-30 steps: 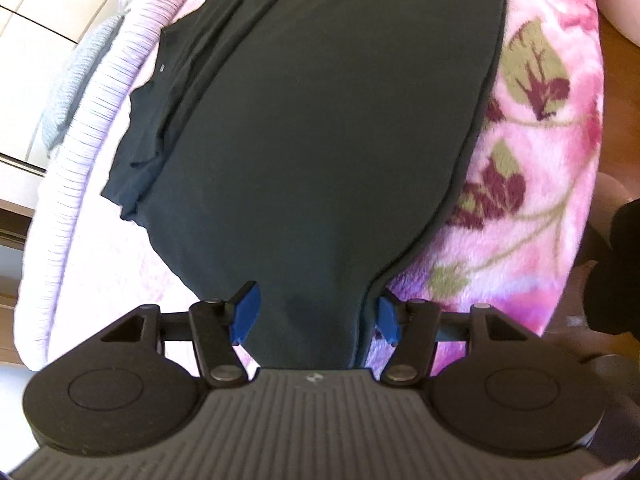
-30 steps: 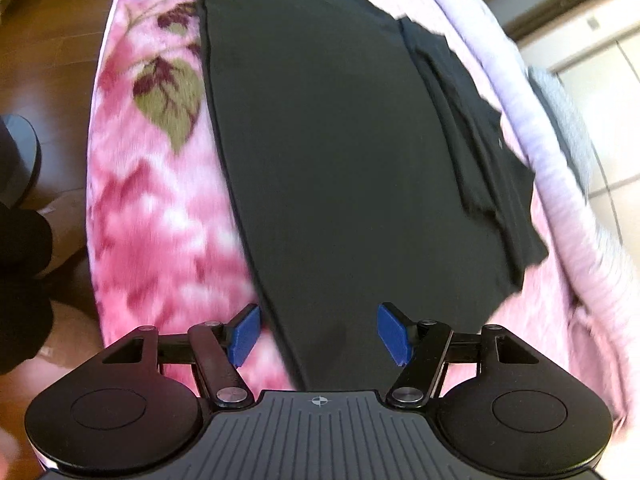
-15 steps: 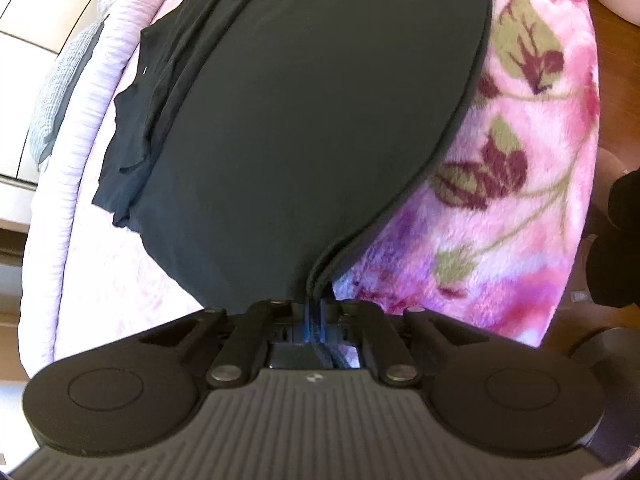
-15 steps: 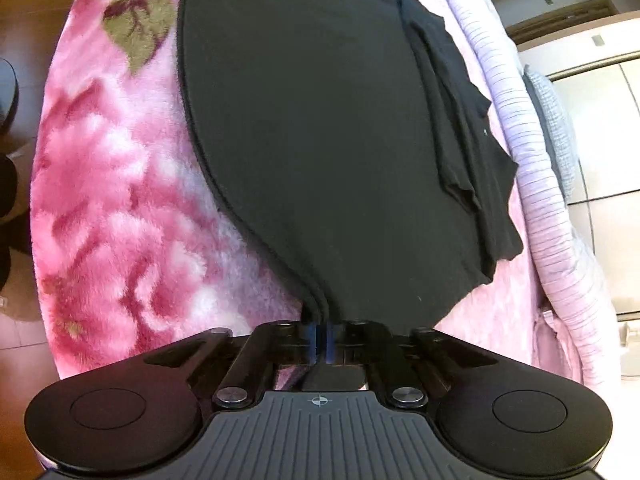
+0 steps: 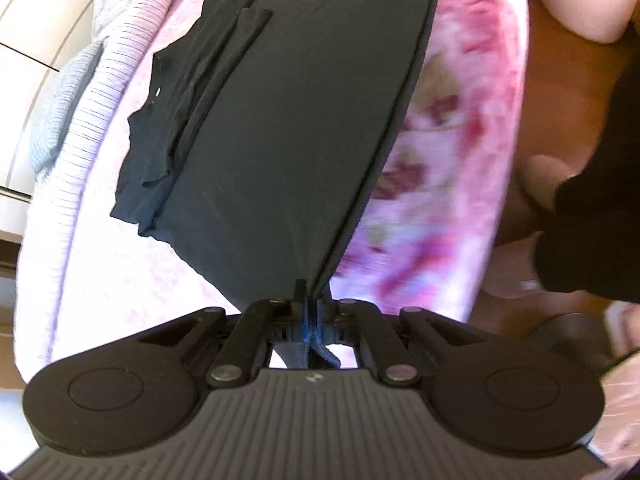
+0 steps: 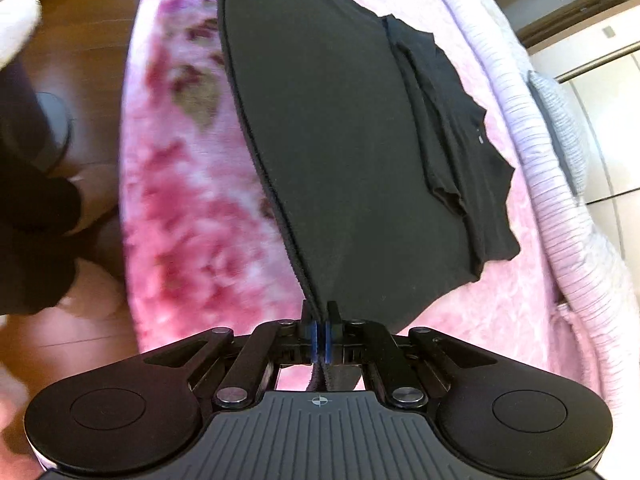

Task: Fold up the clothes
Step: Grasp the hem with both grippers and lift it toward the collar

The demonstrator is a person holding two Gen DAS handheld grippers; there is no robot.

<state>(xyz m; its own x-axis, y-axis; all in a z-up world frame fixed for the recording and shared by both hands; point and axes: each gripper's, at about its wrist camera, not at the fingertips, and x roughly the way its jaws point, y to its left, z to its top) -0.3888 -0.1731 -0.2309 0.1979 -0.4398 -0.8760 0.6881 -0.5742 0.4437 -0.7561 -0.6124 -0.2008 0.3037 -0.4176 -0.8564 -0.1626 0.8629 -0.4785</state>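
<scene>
One black T-shirt (image 5: 288, 128) lies on one pink floral blanket (image 5: 448, 168) over a bed, its sleeves folded in at the far end. Two grippers hold its near hem. The left gripper (image 5: 308, 312) has its blue pads together, pinching one hem corner, the cloth rising taut from it. The right gripper (image 6: 320, 332) is likewise clamped on the other corner of the T-shirt (image 6: 352, 152). One grey cushion (image 5: 60, 112) lies at the far edge.

floral blanket (image 5: 452, 184) blurred, garment (image 5: 300, 128) top cropped

Black garment (image 5: 288, 128) on pink floral blanket (image 5: 452, 168)
</scene>
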